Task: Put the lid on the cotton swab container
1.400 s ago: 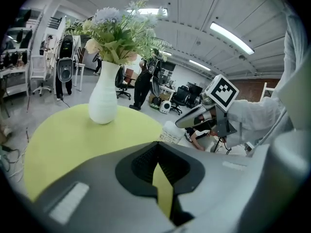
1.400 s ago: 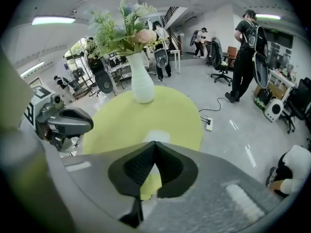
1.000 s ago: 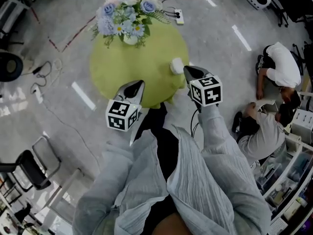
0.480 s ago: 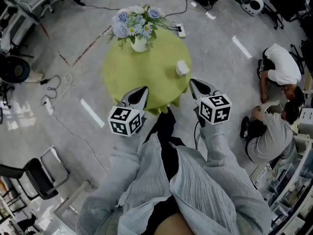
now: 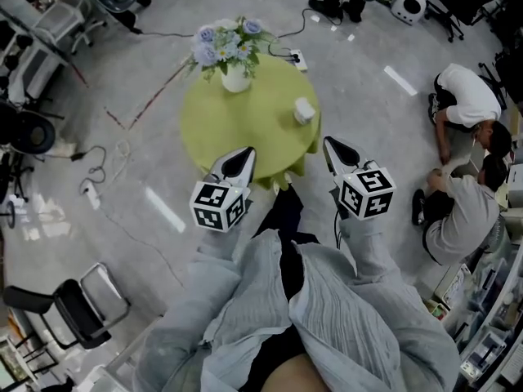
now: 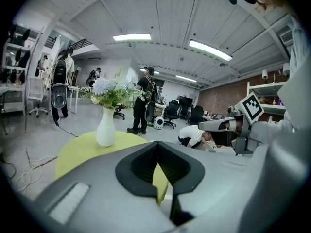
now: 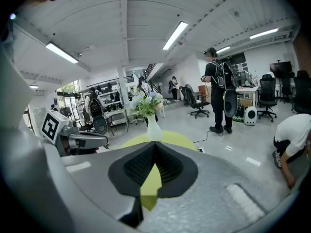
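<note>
You find no readable words, brands or numbers in any view; only black-and-white square markers show, on the cubes of your left gripper (image 5: 242,157) and right gripper (image 5: 333,147).

Stands as a small whitish cotton swab container (image 5: 303,110) near the right edge of the round green tabletop (image 5: 237,129), seemingly upright, too small to tell whether lidded.
</note>
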